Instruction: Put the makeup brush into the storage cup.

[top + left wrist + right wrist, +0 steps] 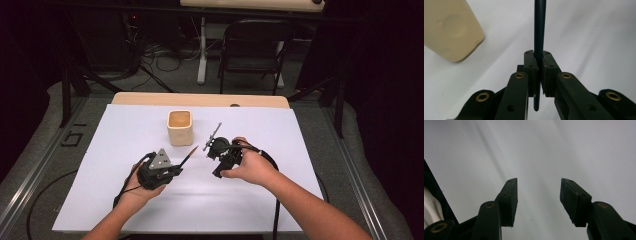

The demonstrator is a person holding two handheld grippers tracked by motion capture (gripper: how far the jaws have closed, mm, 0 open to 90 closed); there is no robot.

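Observation:
My left gripper (178,168) is shut on a thin dark pencil (189,156), whose brownish tip points up and right toward the cream cup (179,127). In the left gripper view, the pads (531,65) of the gripper (538,62) pinch the dark shaft (539,30), which runs straight ahead. There the cup (449,27) stands at the upper left. My right gripper (211,149) is held right of the pencil, above the white sheet. Its jaws (539,195) stand open with nothing between them. A thin grey stick (216,131) shows just beyond it.
A white sheet (125,200) covers the table, with a wooden edge (200,99) at the far side. A black folding chair (255,47) and a tangle of cables (160,57) sit on the floor beyond. Black cables trail from both grippers toward the near edge.

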